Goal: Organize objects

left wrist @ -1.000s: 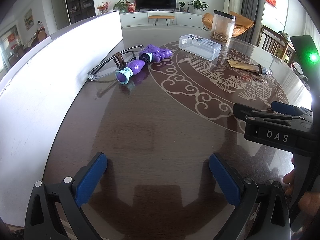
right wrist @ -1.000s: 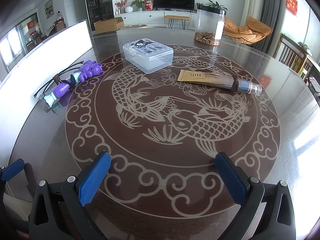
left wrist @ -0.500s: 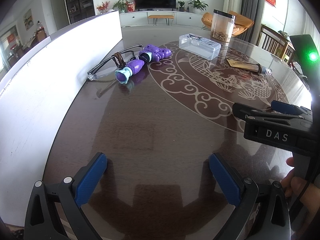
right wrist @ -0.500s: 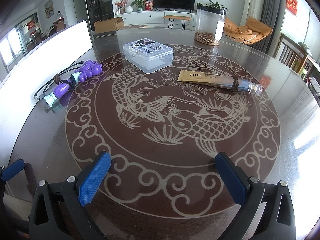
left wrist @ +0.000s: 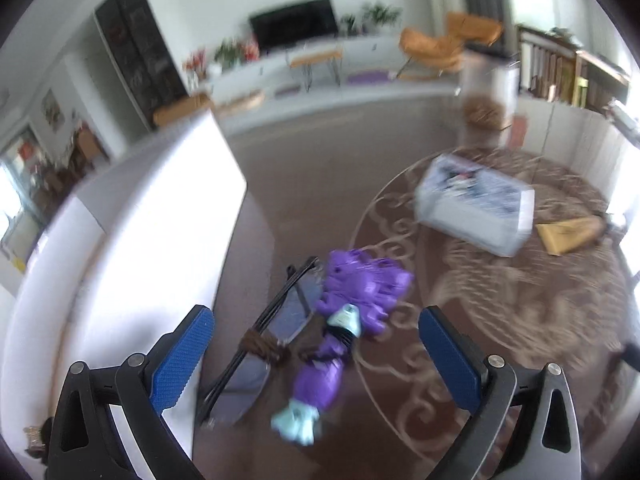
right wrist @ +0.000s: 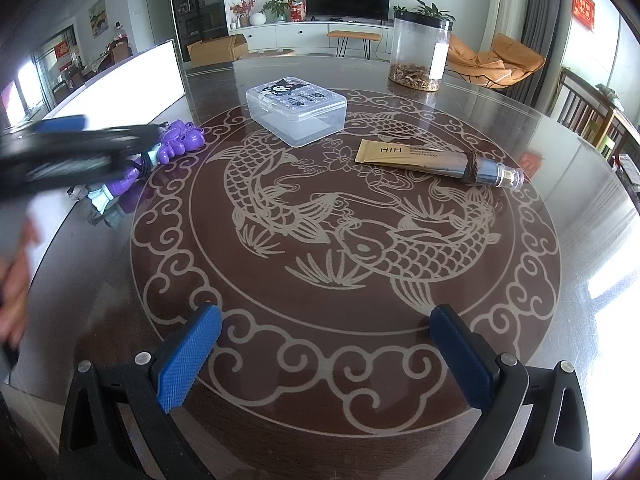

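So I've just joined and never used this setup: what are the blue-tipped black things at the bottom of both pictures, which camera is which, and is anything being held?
There is no robot here: a person holds a hand-operated tool in each hand, each with a camera looking along its two blue fingers. The blurry picture is from the left tool, open above a purple toy and glasses on the table. The sharp picture is from the right tool, also open. It shows a clear plastic box, a gold tube and a jar. Neither tool holds anything.
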Motion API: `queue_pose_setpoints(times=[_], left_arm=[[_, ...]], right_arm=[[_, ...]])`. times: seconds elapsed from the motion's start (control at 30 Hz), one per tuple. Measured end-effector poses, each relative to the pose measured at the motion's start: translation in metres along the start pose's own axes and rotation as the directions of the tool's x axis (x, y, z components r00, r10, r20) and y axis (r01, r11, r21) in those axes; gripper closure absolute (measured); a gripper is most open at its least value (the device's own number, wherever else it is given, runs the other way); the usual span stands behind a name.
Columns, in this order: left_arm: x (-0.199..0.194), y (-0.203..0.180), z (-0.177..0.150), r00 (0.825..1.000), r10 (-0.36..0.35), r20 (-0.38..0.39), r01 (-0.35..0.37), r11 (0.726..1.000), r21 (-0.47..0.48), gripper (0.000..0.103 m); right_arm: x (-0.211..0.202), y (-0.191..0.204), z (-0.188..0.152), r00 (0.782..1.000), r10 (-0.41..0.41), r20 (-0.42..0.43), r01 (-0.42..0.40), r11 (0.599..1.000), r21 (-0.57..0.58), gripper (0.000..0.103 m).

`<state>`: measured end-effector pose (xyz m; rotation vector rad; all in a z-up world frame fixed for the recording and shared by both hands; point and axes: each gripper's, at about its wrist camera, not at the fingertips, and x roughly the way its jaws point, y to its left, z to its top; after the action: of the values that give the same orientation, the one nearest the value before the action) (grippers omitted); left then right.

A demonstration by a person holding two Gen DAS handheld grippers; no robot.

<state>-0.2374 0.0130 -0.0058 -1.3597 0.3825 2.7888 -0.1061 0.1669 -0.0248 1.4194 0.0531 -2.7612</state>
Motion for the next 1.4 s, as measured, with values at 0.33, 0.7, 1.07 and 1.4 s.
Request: queue_pose_setpoints(times=[0.33,0.7,1.07,1.4], left_arm=[[-0.026,-0.015,-0.063,0.959,-0.280,-0.038,0.277,0.959,-0.060,0.021],[-0.070,0.027,-0.132,0.964,-0.266,-0.021,0.252,0.933,-0.256,0.022],[-0.077,0.017,-0.141,0.963,-0.268,0.012,0.263,0.937,-0.229,0.019],[-0.089,0.026,-0.150,0.958,-0.287,0.008,0.278,0.922,-0.269,0.019]], right_arm=[[0.002,0.000,0.000,1.000,0.000,0.000,0.000,1.000,0.000,0.000],[0.001,0.000,-0.001,1.000,0.003,0.001,-0.003,1.000,-0.006,0.000],[0.001,0.000,-0.001,1.000,0.003,0.002,-0.003,1.000,-0.006,0.000],[0.000,0.000,-0.001,1.000,0.003,0.002,-0.003,1.000,-0.006,0.000]])
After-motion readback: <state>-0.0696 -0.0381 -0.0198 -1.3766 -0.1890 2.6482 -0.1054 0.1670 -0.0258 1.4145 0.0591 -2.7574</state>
